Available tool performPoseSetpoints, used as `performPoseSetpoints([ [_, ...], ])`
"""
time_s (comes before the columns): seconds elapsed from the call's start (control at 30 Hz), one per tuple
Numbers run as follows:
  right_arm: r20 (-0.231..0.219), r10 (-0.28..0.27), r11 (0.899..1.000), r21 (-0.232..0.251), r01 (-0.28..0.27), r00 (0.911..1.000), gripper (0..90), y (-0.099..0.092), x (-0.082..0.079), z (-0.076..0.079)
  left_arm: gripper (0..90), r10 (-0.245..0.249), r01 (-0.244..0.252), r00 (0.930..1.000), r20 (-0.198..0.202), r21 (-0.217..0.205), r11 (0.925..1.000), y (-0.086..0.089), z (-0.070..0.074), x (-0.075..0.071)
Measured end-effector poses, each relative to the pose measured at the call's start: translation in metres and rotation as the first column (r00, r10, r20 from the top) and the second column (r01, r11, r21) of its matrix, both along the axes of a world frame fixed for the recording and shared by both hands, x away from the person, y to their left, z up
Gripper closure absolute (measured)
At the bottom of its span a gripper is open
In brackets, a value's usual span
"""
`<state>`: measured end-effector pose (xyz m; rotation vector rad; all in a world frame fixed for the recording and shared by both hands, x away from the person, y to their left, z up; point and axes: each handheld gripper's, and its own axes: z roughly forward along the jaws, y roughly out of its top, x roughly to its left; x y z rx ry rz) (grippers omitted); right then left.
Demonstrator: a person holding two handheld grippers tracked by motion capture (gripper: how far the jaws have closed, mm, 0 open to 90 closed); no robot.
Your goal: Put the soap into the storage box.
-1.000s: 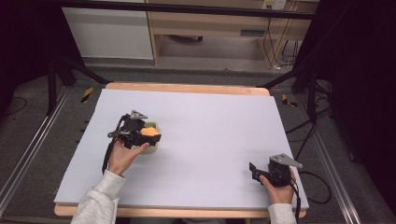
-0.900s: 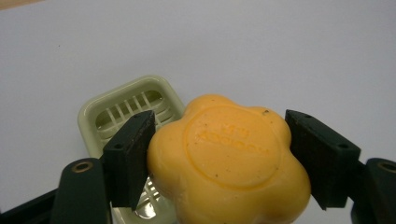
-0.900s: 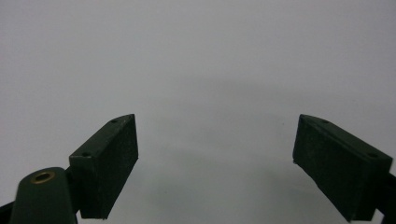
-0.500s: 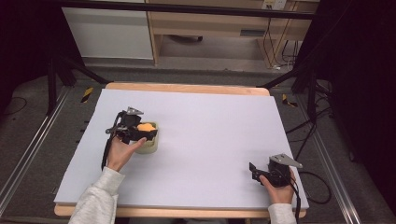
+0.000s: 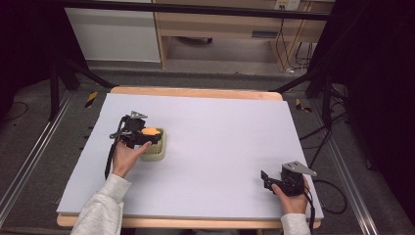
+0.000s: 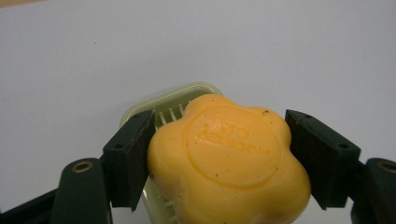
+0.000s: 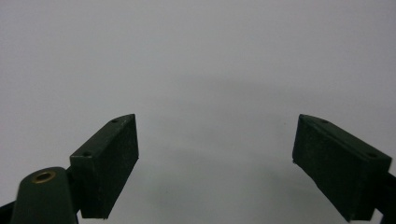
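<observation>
Both grippers black: left gripper (image 5: pixel 149 137), right gripper (image 5: pixel 265 178). Grey three-cornered plate on top of each, black cables trailing, brass-ringed screw holes, flat rectangular pads. Light grey sleeves.

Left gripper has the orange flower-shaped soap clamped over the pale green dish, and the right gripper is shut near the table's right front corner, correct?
Not quite: the right gripper is open, its jaws spread wide with nothing between them, as the right gripper view shows. The left gripper does clamp the orange soap over the pale green dish.

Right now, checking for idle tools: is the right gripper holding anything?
No, the right gripper has its jaws wide apart over bare table.
</observation>
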<state>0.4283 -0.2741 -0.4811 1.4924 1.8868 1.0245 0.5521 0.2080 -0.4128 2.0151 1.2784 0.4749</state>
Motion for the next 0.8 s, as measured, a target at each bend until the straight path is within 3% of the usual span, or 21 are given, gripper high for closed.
performPoseSetpoints([
  [0.53, -0.01, 0.008, 1.0, -0.005, -0.008, 0.9999, 15.3, 0.003, 0.002, -0.001, 26.7, -0.002, 0.002, 0.9995, -0.031, 0.0, 1.0, 0.003, -0.023, 0.004],
  [0.8, -0.014, 0.01, 1.0, -0.002, -0.01, 0.9998, 15.4, 0.004, 0.002, -0.001, 26.7, 0.0, 0.0, 0.9997, -0.025, -0.011, 0.9999, 0.001, -0.028, 0.005],
])
